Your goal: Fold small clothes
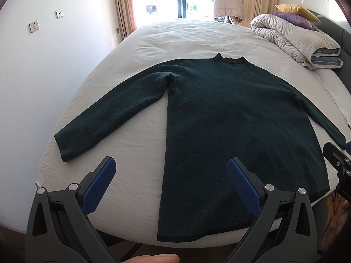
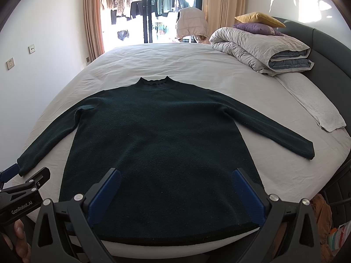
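A dark green sweater [image 1: 230,127] [image 2: 162,144] lies flat on the white bed, collar away from me, both sleeves spread outward. My left gripper [image 1: 171,164] hovers open above the hem's left part, its blue fingertips clear of the cloth. My right gripper [image 2: 176,175] is also open, held over the lower middle of the sweater near the hem, nothing between its fingers. The left sleeve cuff [image 1: 65,146] rests near the bed's left edge; the right cuff [image 2: 307,151] points toward the bed's right side.
The bed sheet [image 1: 175,37] [image 2: 164,59] stretches beyond the collar. A rolled duvet [image 2: 263,48] with purple and yellow pillows [image 2: 256,22] sits at the far right. A folded white towel [image 2: 316,107] lies on the right. Wall at left, balcony door behind.
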`<action>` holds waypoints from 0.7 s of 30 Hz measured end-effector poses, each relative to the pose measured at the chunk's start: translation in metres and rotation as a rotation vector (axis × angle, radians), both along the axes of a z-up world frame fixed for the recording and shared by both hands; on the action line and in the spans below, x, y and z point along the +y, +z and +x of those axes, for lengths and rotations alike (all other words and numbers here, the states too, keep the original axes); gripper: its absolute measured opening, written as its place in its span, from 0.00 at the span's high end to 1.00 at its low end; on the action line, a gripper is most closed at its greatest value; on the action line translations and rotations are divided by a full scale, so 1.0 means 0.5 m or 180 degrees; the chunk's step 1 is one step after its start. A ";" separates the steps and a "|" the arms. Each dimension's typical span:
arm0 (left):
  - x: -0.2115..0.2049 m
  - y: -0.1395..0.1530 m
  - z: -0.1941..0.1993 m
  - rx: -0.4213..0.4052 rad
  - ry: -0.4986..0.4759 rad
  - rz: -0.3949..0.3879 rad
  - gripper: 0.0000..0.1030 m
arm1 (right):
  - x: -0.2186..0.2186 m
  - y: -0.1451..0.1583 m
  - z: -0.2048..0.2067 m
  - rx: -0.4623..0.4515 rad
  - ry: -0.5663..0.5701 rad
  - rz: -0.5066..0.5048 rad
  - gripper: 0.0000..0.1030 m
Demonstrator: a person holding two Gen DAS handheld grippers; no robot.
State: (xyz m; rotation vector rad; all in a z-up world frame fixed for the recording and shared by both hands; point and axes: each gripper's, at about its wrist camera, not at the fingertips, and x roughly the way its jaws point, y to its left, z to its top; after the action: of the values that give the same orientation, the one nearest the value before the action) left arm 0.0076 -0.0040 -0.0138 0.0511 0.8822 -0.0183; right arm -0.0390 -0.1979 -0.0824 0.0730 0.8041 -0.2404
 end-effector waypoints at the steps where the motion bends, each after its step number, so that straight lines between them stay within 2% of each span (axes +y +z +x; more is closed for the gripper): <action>1: 0.000 0.000 0.000 0.0000 0.0001 -0.0002 0.00 | 0.000 0.000 0.000 -0.0001 0.0000 0.0000 0.00; 21: -0.001 0.003 0.002 0.0016 -0.0009 -0.0038 0.00 | 0.006 0.003 0.003 0.0007 -0.0011 0.0003 0.00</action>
State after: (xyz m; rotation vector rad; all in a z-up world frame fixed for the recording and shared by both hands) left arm 0.0087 -0.0045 -0.0123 0.0410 0.8869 -0.0263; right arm -0.0373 -0.1950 -0.0808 0.0749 0.8063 -0.2435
